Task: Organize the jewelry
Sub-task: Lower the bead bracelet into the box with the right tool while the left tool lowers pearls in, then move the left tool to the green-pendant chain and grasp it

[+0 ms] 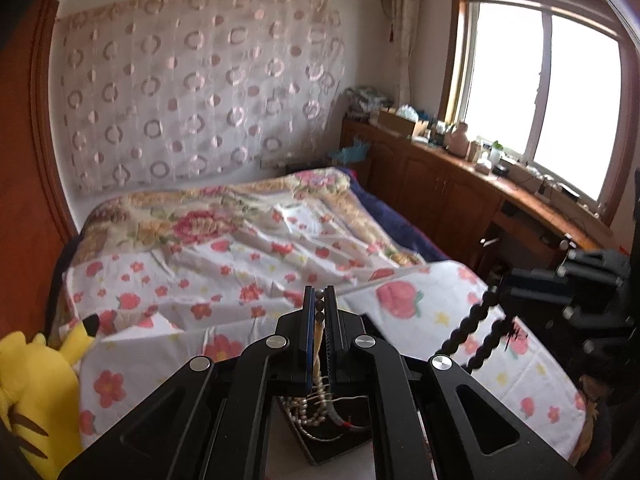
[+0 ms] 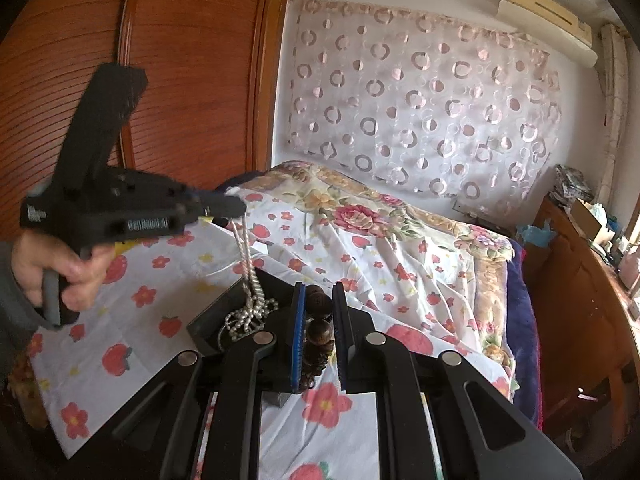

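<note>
My left gripper (image 1: pixel 319 300) is shut on a pearl necklace (image 1: pixel 318 400) that hangs down into a dark jewelry box (image 1: pixel 320 446) below it. In the right wrist view the left gripper (image 2: pixel 236 210) holds the pearl necklace (image 2: pixel 250 276) above the dark box (image 2: pixel 212 320) on the bed. My right gripper (image 2: pixel 319 300) is shut on a dark wooden bead bracelet (image 2: pixel 318 332), held above the bed just right of the box. In the left wrist view the right gripper (image 1: pixel 504 284) sits at the right with the bead bracelet (image 1: pixel 472 328) dangling from it.
A bed with a floral strawberry sheet (image 1: pixel 240 264) fills the middle. A yellow plush toy (image 1: pixel 36 392) lies at its left edge. A wooden cabinet with clutter (image 1: pixel 460 176) runs under the window at right. A wooden wardrobe (image 2: pixel 172 60) stands at left.
</note>
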A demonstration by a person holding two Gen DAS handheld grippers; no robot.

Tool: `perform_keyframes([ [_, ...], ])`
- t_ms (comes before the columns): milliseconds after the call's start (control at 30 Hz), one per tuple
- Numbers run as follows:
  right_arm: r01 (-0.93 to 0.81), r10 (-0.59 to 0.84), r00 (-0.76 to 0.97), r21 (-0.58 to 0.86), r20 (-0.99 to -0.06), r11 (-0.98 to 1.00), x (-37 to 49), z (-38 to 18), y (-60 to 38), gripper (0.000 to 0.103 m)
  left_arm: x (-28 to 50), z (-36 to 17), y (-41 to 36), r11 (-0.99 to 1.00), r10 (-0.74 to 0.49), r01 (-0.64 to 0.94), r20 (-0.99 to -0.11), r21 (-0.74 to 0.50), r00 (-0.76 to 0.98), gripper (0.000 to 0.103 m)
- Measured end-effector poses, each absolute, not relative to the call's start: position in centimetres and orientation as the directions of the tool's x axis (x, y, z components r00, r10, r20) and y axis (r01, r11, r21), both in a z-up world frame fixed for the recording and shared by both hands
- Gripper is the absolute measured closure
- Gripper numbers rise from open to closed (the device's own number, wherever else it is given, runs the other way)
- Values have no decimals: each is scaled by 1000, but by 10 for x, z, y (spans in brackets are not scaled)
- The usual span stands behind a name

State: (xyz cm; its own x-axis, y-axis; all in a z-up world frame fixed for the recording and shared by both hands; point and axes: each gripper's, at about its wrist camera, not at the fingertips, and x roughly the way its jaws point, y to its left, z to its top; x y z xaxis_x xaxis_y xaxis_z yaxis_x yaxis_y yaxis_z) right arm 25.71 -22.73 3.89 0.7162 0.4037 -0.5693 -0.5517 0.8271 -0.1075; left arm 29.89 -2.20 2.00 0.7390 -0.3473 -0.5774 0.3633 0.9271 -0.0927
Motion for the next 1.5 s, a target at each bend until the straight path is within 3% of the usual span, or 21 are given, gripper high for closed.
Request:
perform_keyframes([
  [600, -618, 460, 629, -44, -627, 785, 309, -4, -185, 88, 319, -60, -9, 928, -338, 352, -673, -123, 658, 99],
  [633, -625, 465, 614, -33, -638, 780, 311, -9, -183, 88, 318, -62, -8, 928, -339, 349, -672, -127, 658, 97],
  [733, -628, 448, 596, -39, -667, 777, 311, -26, -174, 87, 304, -67, -4, 931, -340, 337, -672, -140, 658, 71],
  [767, -630, 448, 590, -36, -672, 776, 309, -30, -173, 83, 299, -68, -3, 931, -340, 336, -671, -141, 660, 62],
  [800, -627, 449, 590, -30, -671, 779, 307, -32, -174, 65, 292, -70, -2, 932, -339, 335, -669, -141, 661, 57],
  [867, -616, 451, 603, -25, -658, 787, 300, -31, -178, 58, 279, -75, 0, 930, -344, 335, -677, -151, 651, 56],
  [1100, -609, 466, 610, -4, -641, 793, 263, -26, -200, 58, 226, -84, 1, 932, -330, 339, -692, -130, 641, 48],
  [1500, -539, 412, 607, 30, -680, 842, 215, -54, -248, 58, 148, -102, -18, 904, -380, 399, -719, -155, 582, 48],
])
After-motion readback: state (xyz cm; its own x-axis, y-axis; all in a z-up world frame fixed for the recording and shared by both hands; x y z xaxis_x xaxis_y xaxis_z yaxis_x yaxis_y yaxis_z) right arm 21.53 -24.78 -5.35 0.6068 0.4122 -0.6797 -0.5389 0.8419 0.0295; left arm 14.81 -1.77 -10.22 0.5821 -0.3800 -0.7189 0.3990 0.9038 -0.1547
